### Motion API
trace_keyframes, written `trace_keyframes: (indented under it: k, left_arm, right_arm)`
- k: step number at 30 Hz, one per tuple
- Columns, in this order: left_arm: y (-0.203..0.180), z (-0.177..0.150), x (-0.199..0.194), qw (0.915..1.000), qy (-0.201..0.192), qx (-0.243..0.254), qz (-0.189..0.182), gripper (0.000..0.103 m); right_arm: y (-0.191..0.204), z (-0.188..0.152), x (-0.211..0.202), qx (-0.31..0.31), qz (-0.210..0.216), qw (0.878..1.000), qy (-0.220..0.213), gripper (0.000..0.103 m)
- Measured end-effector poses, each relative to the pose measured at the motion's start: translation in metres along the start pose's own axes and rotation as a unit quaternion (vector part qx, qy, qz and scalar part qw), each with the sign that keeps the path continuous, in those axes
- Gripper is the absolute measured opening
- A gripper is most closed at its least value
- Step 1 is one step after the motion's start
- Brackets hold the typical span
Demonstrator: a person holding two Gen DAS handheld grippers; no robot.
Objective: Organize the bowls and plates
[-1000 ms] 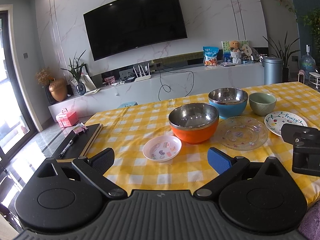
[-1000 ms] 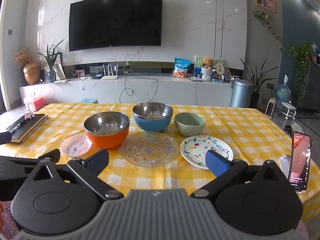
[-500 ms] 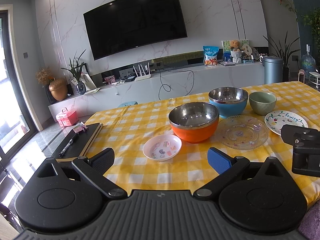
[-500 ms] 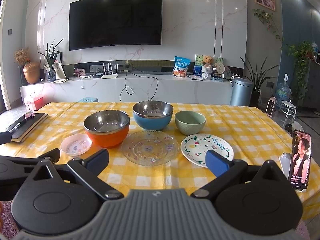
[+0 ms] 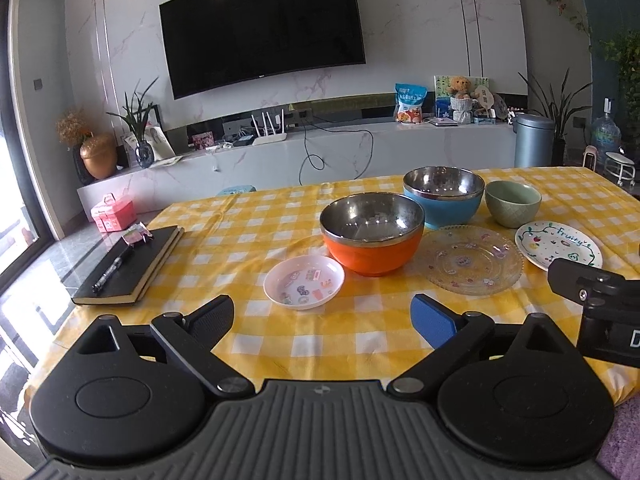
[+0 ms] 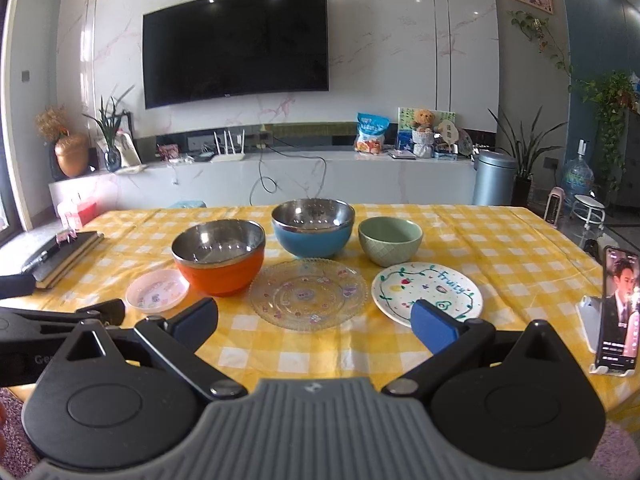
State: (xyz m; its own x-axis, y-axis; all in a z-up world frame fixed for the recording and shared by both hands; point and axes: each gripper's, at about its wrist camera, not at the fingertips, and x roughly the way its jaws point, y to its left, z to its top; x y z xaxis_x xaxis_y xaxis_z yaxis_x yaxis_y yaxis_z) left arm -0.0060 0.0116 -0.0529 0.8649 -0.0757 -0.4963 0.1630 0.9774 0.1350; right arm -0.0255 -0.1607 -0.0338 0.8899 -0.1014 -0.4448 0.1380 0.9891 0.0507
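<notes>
On the yellow checked table stand an orange bowl point(image 5: 372, 236) point(image 6: 219, 256), a blue bowl point(image 5: 442, 196) point(image 6: 313, 228) and a green bowl point(image 5: 513, 203) point(image 6: 390, 240). In front lie a small pink dish point(image 5: 304, 282) point(image 6: 157, 290), a clear glass plate point(image 5: 468, 260) point(image 6: 308, 294) and a white "Fruity" plate point(image 5: 558, 245) point(image 6: 426, 292). My left gripper point(image 5: 322, 318) is open and empty, just short of the pink dish. My right gripper point(image 6: 314, 320) is open and empty, at the near edges of the glass and white plates.
A black notebook with a pen point(image 5: 128, 266) lies at the table's left edge. A phone on a stand point(image 6: 616, 312) plays video at the right front edge. A TV and a low cabinet stand behind the table.
Both grippers have edged slightly forward toward the dishes. Nothing on the table has moved.
</notes>
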Motion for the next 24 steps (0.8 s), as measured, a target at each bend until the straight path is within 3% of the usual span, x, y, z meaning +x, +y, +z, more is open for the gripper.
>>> trace_keyframes:
  k: [5,8,18,24]
  left_arm:
    - [0.01,0.015,0.011,0.9992,0.028,-0.02,-0.019,0.102]
    - [0.017,0.015,0.015,0.9984,0.039,-0.031,-0.028,0.089]
    - [0.004,0.024,0.034,0.995,0.062,-0.045,-0.063,0.064]
    - [-0.01,0.025,0.05,0.9943,0.069,-0.036,-0.073,0.058]
  right_arm:
    - [0.005,0.0,0.009,-0.022,0.013,1.0,-0.005,0.1]
    - [0.009,0.001,0.018,-0.033,0.035,0.999,0.009,0.1]
    - [0.002,-0.009,0.056,-0.022,0.023,0.997,0.077,0.058]
    - [-0.009,-0.01,0.073,-0.003,0.036,0.995,0.09,0.048]
